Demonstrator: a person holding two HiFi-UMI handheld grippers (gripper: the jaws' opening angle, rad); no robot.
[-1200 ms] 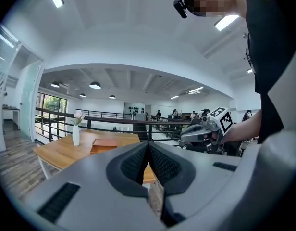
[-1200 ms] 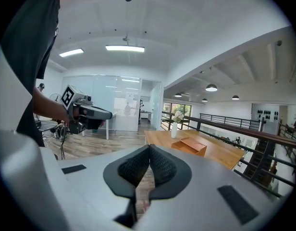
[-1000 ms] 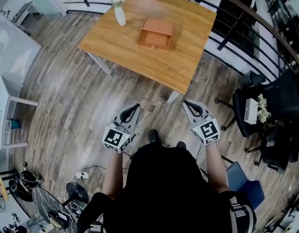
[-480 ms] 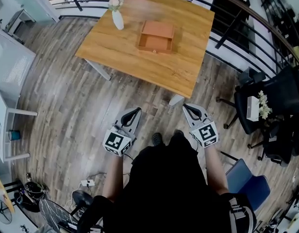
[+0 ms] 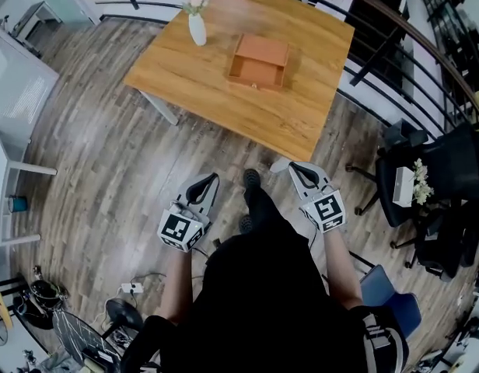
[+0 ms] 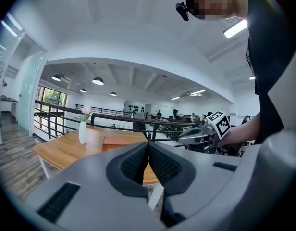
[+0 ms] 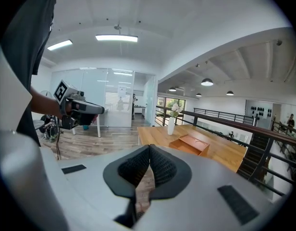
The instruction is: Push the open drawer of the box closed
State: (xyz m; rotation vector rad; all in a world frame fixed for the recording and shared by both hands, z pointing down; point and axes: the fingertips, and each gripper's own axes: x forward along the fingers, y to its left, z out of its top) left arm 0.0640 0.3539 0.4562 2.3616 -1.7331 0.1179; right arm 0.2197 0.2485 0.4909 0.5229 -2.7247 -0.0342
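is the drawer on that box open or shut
Open: the drawer sticks out of the wooden box on its near side, inside showing.

wooden table | holds: orange box, drawer open | white vase near corner

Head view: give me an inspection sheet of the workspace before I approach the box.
Surface: wooden table, ahead of both grippers, not touched.
Job's things: box on the table; its drawer looks pulled out toward the person.
Clutter: vase with flowers, standing apart from the box.
Grippers: left gripper and right gripper both shut, empty, over the floor.
Cables: power strip with cord on the floor, person's left.
Surroundings: railing beyond the table; black chair at right.
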